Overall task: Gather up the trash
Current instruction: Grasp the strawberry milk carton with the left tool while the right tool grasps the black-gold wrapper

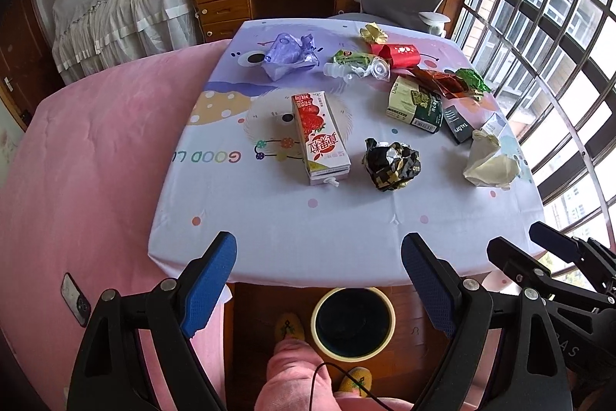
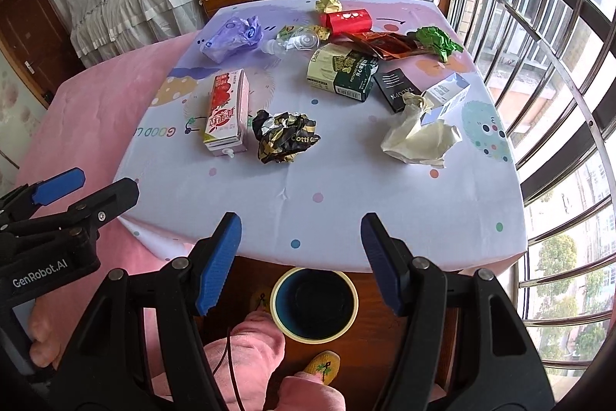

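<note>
Cloth-covered table strewn with trash, milk carton well ahead — left tool, right tool, both spread, empty

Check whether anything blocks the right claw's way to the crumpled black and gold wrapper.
Nothing visible does. The right claw hangs open off the table's near edge, and only bare tablecloth lies between it and the black and gold wrapper. The strawberry milk carton lies beside the wrapper to the left, off that line.

Both wrist views overlook the table (near edge) from above.
</note>
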A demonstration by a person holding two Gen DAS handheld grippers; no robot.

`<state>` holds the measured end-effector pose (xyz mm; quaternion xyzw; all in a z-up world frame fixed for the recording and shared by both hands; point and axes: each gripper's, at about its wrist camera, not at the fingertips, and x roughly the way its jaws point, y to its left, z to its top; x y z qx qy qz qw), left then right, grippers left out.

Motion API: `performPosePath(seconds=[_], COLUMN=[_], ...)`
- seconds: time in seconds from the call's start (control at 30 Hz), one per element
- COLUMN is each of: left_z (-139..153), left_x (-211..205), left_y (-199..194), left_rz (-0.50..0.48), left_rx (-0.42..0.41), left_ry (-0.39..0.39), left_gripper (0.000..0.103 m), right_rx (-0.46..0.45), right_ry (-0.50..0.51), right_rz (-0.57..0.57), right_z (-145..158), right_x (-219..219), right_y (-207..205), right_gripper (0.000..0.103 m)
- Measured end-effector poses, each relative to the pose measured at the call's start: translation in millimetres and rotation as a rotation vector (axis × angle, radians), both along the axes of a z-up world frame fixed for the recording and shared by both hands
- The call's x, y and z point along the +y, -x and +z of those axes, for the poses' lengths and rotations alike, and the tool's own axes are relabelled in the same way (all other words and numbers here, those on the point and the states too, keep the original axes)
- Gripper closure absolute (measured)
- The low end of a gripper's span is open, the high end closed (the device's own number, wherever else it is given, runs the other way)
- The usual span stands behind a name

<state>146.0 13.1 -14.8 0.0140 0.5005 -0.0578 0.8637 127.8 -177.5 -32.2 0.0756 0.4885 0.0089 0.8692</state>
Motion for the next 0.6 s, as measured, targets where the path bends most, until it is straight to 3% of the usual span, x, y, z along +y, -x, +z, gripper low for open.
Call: performPosePath(seconds=[0.3,0.6], left_z=[-38,-90], left_x=[8,8], left_y=[-131,-205], left_rz=[-0.054,-0.076], left_rx=[0.136,0.258], left_ry=[0.024,0.054], left_gripper=[0.014,0.016], right_rx=[0.095,0.228], right_ry=[-0.143,-0.214], right_rz=[-0.091,-0.191], right_z=[-39,-109], right_x=[5,1], right_y=[-107,-170], right_gripper=[0.041,0.041])
